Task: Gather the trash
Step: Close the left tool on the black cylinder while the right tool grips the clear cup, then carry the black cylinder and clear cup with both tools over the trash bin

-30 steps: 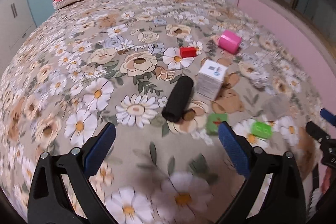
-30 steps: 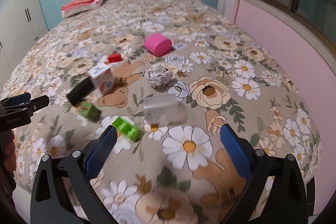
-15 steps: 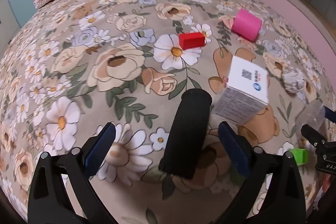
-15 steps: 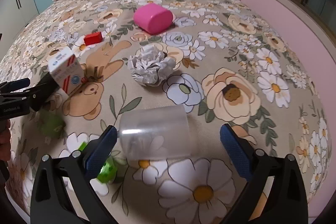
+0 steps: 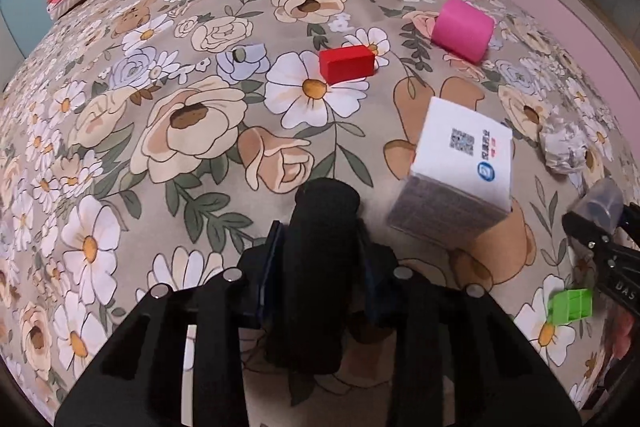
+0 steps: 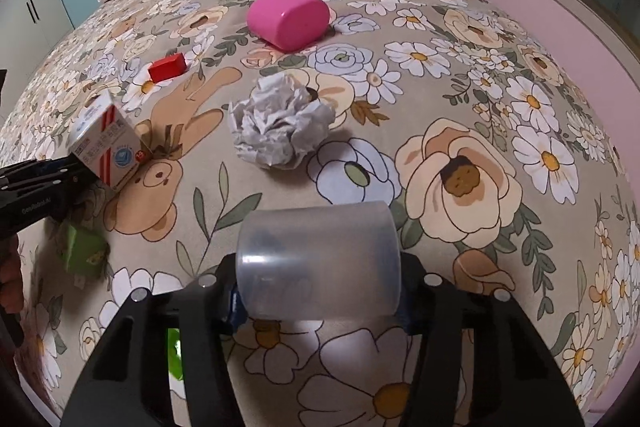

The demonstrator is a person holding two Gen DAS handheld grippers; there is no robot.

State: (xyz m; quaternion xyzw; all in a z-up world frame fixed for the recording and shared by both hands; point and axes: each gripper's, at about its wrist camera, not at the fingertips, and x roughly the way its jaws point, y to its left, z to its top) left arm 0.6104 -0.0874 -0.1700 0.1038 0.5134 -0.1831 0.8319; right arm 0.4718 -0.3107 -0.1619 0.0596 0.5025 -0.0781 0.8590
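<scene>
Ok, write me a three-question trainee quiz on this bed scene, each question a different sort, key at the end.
1. True or false: the left gripper has the black cylinder between its fingers.
2. What lies between the right gripper's fingers? A) crumpled paper ball B) clear plastic cup C) red block
3. Fill in: the pink cup lies on its ____ on the bedspread.

Key: 1 true; 2 B; 3 side.

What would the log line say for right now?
left gripper: closing on black roll | right gripper: closing on clear cup | both lying on bed
</scene>
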